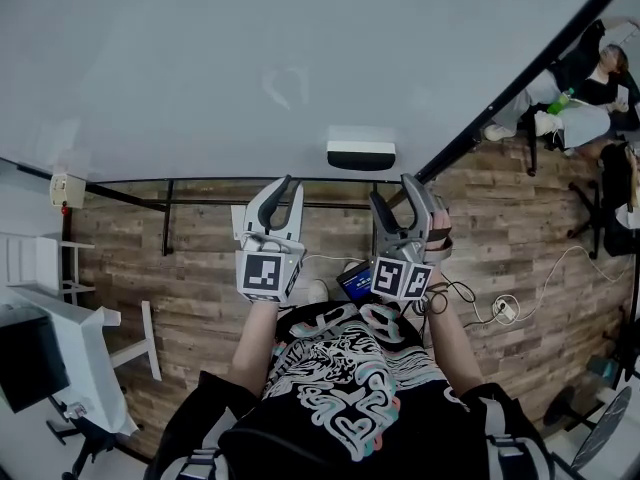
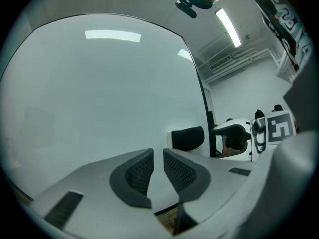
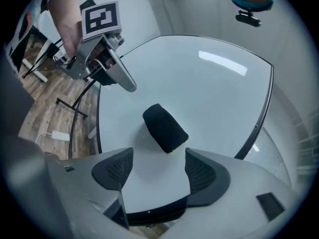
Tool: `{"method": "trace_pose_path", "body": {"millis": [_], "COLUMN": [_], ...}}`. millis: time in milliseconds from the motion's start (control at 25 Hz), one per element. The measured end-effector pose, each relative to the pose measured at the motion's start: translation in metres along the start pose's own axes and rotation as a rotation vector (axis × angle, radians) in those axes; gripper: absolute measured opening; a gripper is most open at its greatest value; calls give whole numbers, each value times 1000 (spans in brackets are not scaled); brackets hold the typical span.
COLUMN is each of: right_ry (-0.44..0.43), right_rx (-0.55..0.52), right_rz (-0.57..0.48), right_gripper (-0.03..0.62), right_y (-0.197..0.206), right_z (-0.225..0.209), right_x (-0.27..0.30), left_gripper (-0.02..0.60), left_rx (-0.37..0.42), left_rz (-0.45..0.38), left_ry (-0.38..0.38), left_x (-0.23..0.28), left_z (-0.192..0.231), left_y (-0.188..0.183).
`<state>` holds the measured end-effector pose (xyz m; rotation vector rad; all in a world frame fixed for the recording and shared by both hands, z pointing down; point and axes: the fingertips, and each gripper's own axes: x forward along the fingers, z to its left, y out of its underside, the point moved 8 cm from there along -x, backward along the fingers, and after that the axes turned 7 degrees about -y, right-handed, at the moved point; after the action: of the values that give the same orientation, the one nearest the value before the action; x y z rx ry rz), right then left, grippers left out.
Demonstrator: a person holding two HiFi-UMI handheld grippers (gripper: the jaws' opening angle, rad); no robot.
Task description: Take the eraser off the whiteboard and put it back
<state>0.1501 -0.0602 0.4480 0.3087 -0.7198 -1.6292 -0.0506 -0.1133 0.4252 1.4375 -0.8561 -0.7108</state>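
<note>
The black eraser point(image 1: 361, 154) with its white back sticks to the big whiteboard point(image 1: 200, 68) near the lower edge. My right gripper point(image 1: 398, 196) is just below it, open; in the right gripper view the eraser point(image 3: 165, 128) lies ahead of the spread pads point(image 3: 113, 168), not between them, and my right gripper point(image 3: 157, 169) touches nothing. My left gripper point(image 1: 282, 196) points at the board to the left of the eraser. Its jaws point(image 2: 158, 169) stand only a narrow slit apart and hold nothing. The eraser point(image 2: 188, 138) and the right gripper point(image 2: 239, 133) show at the right of the left gripper view.
The whiteboard's black frame point(image 1: 500, 98) and stand bars point(image 1: 165, 218) run over a wooden floor point(image 1: 150, 258). A white desk point(image 1: 60, 348) stands at the left. Cables and a power strip point(image 1: 505, 310) lie at the right. A person point(image 1: 590, 88) sits at the upper right.
</note>
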Motion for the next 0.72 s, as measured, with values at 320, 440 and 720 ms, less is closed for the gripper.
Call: {"method": "trace_pose_path", "body": {"millis": [320, 440, 720], "right_ry": [-80, -91, -126], "right_rx": [368, 535, 845], "right_rz": [-120, -144, -276], "right_gripper": [61, 8, 6], "right_y": [-17, -21, -24], "right_z": [3, 2, 9], "right_x": [-26, -33, -55], "left_gripper": [37, 21, 17], "left_rx": [60, 41, -14], "left_rz": [-33, -45, -50], "left_ry": [22, 39, 73], "left_x": [-18, -24, -48], "left_z": [-4, -1, 9], "left_y": [-11, -8, -5]}}
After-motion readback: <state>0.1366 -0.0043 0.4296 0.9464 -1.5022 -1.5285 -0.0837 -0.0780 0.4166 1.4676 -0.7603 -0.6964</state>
